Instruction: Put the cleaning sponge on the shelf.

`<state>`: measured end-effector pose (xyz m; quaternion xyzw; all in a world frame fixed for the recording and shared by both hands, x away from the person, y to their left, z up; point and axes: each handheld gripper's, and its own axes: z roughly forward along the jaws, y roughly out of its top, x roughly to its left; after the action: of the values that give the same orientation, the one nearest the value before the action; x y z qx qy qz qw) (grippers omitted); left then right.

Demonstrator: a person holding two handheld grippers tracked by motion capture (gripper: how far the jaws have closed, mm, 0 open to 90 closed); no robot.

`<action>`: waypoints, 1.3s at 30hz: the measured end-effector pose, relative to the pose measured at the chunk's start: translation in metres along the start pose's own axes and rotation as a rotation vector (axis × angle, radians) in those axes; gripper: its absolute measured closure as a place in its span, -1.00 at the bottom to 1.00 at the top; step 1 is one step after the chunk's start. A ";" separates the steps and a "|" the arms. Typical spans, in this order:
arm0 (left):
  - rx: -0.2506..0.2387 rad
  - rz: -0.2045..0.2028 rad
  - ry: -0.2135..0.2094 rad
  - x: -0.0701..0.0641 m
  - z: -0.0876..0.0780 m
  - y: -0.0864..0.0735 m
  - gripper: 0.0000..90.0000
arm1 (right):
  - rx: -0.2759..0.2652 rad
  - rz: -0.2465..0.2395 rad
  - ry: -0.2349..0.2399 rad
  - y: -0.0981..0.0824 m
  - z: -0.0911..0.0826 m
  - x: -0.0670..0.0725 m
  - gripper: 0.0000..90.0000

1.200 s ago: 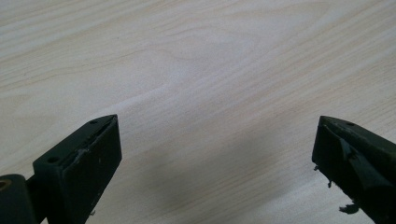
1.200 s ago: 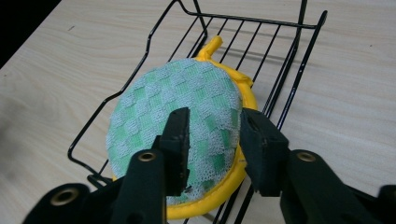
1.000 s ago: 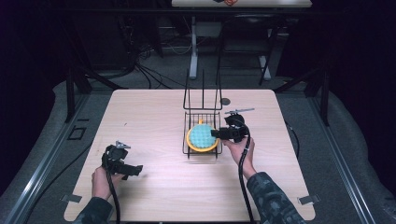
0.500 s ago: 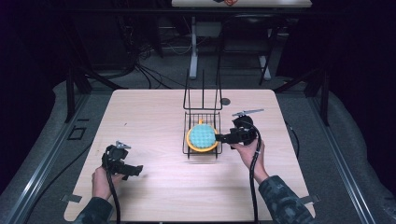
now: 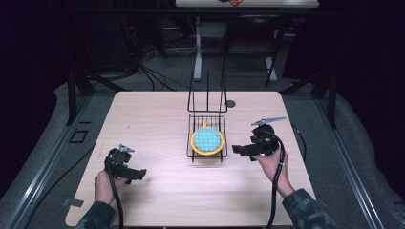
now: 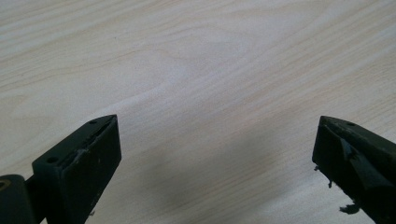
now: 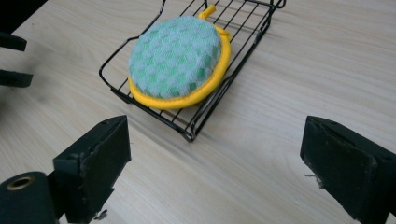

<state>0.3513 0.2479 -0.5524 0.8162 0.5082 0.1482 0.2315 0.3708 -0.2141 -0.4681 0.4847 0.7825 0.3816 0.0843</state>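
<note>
A round green-checked pad with a yellow rim [image 5: 207, 140] [image 7: 176, 59] lies in a black wire rack [image 5: 206, 121] [image 7: 243, 51] at the table's middle. My right gripper [image 5: 239, 149] [image 7: 215, 172] hovers just right of the rack, apart from it; its jaws have just been opening and stand open with only bare wood between them. At the front left my left gripper [image 5: 139, 174] [image 6: 215, 163] rests low over the tabletop, open, with nothing between its jaws.
The wooden table [image 5: 157, 114] has free room around the rack. A small dark disc [image 5: 230, 103] lies behind the rack. Dark floor, cables and table legs lie beyond the far edge.
My right gripper has drawn back to the right, away from the rack, and its jaws have opened. The pad stays in the rack. The left gripper has not moved.
</note>
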 end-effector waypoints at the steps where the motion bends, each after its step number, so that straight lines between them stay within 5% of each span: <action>1: 0.002 0.001 -0.001 0.000 0.000 0.000 -0.97 | 0.000 -0.010 -0.006 -0.002 -0.002 -0.001 -0.85; 13: 0.001 0.000 0.003 -0.001 0.000 0.000 -0.97 | 0.041 -0.003 -0.061 -0.046 -0.028 -0.018 -1.00; 22: 0.003 0.011 0.004 -0.004 0.001 0.001 -0.97 | 0.069 0.005 -0.105 -0.079 -0.030 -0.036 -1.00; 39: 0.013 0.022 0.002 -0.004 0.004 0.002 -0.97 | 0.127 0.028 -0.160 -0.098 -0.022 -0.057 -1.00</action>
<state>0.3525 0.2427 -0.5546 0.8230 0.5004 0.1485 0.2241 0.3208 -0.2957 -0.5331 0.5289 0.7890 0.2927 0.1101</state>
